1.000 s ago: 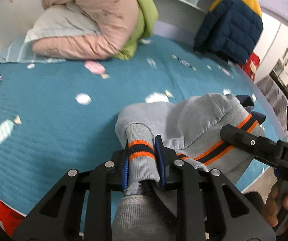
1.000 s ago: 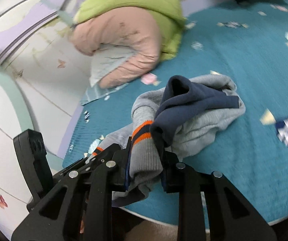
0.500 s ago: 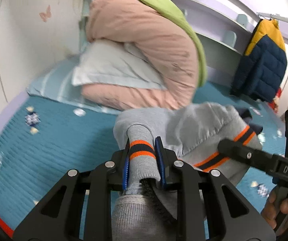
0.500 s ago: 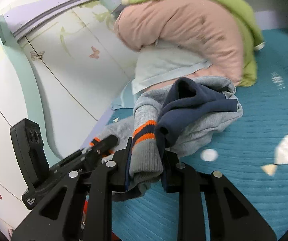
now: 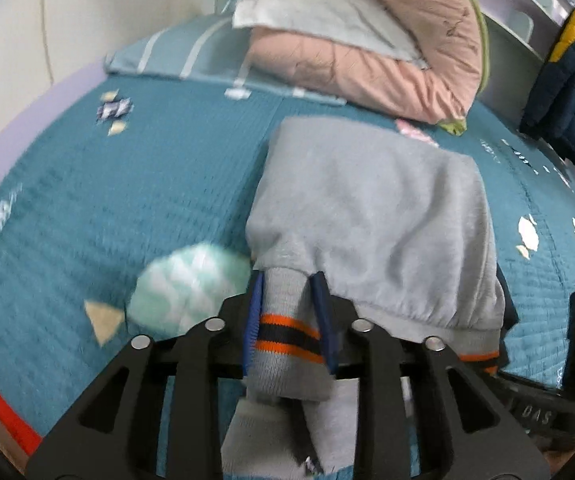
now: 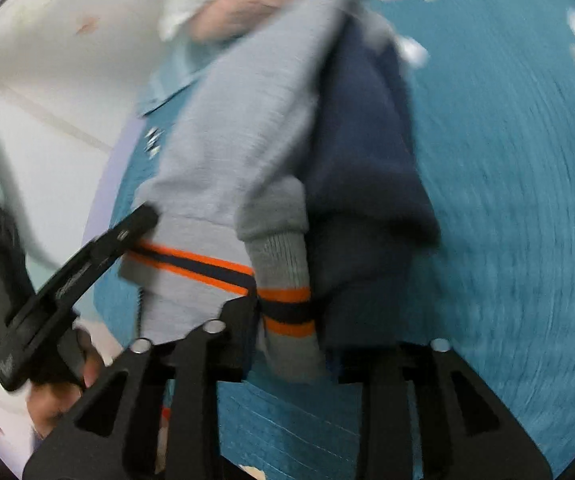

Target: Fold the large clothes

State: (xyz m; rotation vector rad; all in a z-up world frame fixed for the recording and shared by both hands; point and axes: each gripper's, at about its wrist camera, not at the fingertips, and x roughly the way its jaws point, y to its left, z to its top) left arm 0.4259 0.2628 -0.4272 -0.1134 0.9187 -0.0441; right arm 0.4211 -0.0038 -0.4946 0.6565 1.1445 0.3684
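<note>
The grey sweater [image 5: 371, 216] lies spread on the teal bedspread [image 5: 127, 184], its ribbed hem with orange and dark stripes toward the cameras and a navy part [image 6: 359, 160] bunched along its right side. The left gripper [image 5: 287, 312] pinches one ribbed corner of the hem between its blue pads; the right gripper [image 6: 287, 304] is pressed together on another ribbed, striped corner. The only legible writing is "DAS" on the right gripper's body [image 5: 535, 416], seen from the left wrist. Beyond the sweater, a pink duvet [image 5: 387, 60] and a pillow [image 5: 319, 12] crowd the far end, and a navy and yellow jacket [image 5: 567, 92] hangs at the right. Open bedspread lies to the sweater's left up to the wall [image 5: 87, 20], and to its right in the blurred right view.
</note>
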